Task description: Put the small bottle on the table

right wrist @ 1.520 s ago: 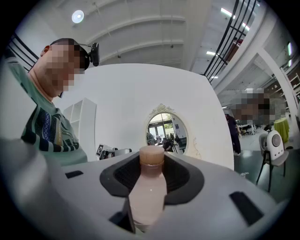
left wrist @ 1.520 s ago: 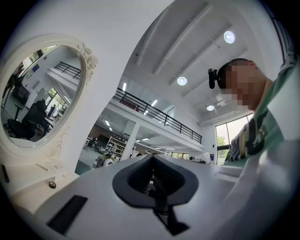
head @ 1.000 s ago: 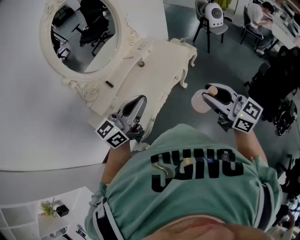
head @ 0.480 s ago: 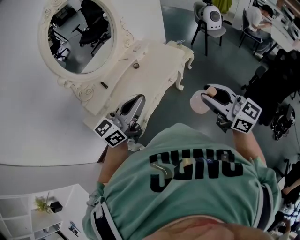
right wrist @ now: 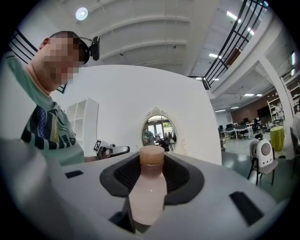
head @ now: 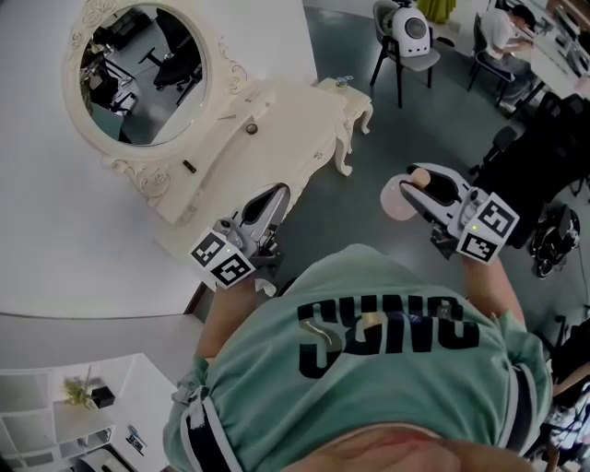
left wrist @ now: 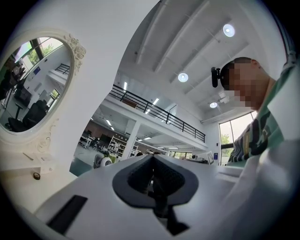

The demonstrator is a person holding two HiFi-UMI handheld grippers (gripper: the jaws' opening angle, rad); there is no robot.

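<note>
The small pale-pink bottle with a tan cap (right wrist: 147, 190) sat between the two jaws of the right tongs (right wrist: 152, 161). The dark pads pressed on its sides and its cap lay toward the jaw tips. The jaws stood partly apart, only as wide as the bottle's body. In the head view the bottle (head: 399, 199) was in the air over the dark grey-green floor (head: 415, 111), well apart from the desk. The right tongs (head: 419, 182) were out in front of the person's green printed shirt (head: 387, 369).

The left tongs (head: 275, 195) hung over the near corner of the cream ornate dressing desk (head: 304, 138). Their jaws were drawn together with nothing between them, as the left gripper view showed (left wrist: 152, 176).

An oval mirror in a carved cream frame (head: 138, 69) stood against the white wall at the back of the desk; the left gripper view had it at its left edge (left wrist: 33, 89), and the right gripper view had it behind the bottle cap (right wrist: 158, 131). A small dark knob (head: 251, 128) lay on the desktop.

Beyond the desk stood a chair carrying a round white device (head: 406, 26). A white shelf unit (head: 55, 424) stood at the lower left of the head view.
</note>
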